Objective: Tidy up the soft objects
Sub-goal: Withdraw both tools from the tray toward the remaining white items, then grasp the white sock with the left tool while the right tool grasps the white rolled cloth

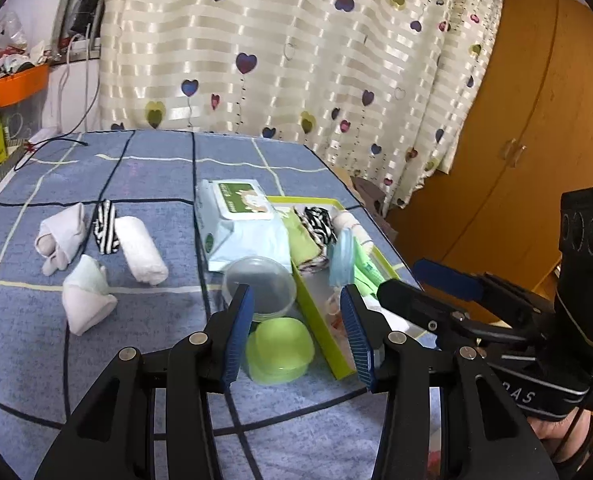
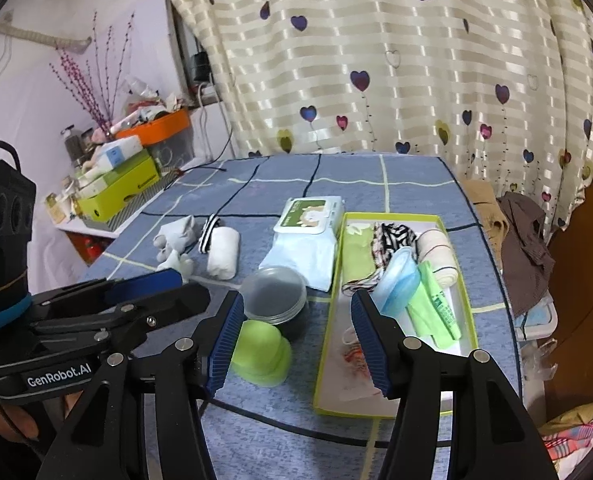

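Observation:
On the blue checked tablecloth lie a rolled white towel (image 1: 142, 250) (image 2: 224, 252), grey socks (image 1: 60, 240), a striped black-and-white roll (image 1: 105, 226) and a folded white cloth (image 1: 86, 296). A green tray (image 1: 320, 332) (image 2: 328, 320) holds a green cloth (image 2: 356, 256), a zebra-pattern cloth (image 2: 392, 240), a cream roll (image 2: 436, 248), a blue lid and a green bag. My left gripper (image 1: 295, 288) (image 2: 190, 284) is open above the table, near a clear round tub (image 1: 260, 284). My right gripper (image 2: 296, 294) (image 1: 400, 280) is open beside the tray's near end. Both are empty.
A wet-wipes pack (image 1: 240, 220) lies beside the tray, with a green lidded cup (image 1: 278, 350) (image 2: 260, 354) in front of the clear tub. Boxes and an orange bin (image 2: 156, 128) crowd the shelf at left. A chair with clothes (image 2: 524, 248) stands past the table's right edge.

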Tool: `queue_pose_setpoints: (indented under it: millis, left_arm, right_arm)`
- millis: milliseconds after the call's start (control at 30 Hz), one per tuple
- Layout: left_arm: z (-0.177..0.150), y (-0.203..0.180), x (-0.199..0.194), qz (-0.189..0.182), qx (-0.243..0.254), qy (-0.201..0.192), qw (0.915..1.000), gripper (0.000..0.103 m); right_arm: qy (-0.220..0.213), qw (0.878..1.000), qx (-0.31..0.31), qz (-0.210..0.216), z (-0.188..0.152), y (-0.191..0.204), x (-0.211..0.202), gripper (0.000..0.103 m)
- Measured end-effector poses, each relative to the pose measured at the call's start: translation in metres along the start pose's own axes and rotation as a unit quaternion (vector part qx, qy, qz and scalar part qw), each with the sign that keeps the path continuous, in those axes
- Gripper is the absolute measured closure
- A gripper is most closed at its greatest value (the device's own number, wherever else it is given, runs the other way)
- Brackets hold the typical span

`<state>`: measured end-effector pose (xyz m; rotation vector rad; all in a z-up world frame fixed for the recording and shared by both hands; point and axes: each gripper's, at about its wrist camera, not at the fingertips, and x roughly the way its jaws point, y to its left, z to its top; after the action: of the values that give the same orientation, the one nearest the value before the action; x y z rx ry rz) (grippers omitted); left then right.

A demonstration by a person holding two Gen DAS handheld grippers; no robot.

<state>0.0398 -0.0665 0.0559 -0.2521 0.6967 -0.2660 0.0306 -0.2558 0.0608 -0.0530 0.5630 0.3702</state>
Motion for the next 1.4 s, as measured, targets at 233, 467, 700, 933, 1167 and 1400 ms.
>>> queue_pose_setpoints:
  millis: [233,467,700,933,1167,1400]
  left_arm:
    - [0.001,0.011,-0.006,0.015,-0.011,-0.006,0.9998,0.057]
    - [0.001,0.023,-0.012,0.031,-0.019,-0.013,0.9993,0.057]
    - [-0.002,0.039,-0.017,0.04,-0.029,-0.017,0.9986,0.057]
    - [-0.004,0.057,-0.019,0.052,-0.045,-0.017,0.9975,0.057]
    - [-0.005,0.071,-0.02,0.058,-0.058,-0.018,0.9965,0.057]
    - [-0.008,0.086,-0.02,0.065,-0.069,-0.018,0.9953,0.057]
  right_arm:
    - [0.006,1.0,-0.008,0.006,0.001,0.007,0.005,0.047]
    - [0.011,1.0,-0.016,0.009,0.006,0.015,0.01,0.047]
    - [0.02,0.999,-0.029,0.019,0.009,0.03,0.021,0.047]
    - [0.031,0.998,-0.042,0.024,0.012,0.045,0.033,0.047]
    - [0.041,0.997,-0.056,0.028,0.017,0.059,0.046,0.047]
    - [0.049,0.996,-0.067,0.032,0.021,0.07,0.057,0.047]
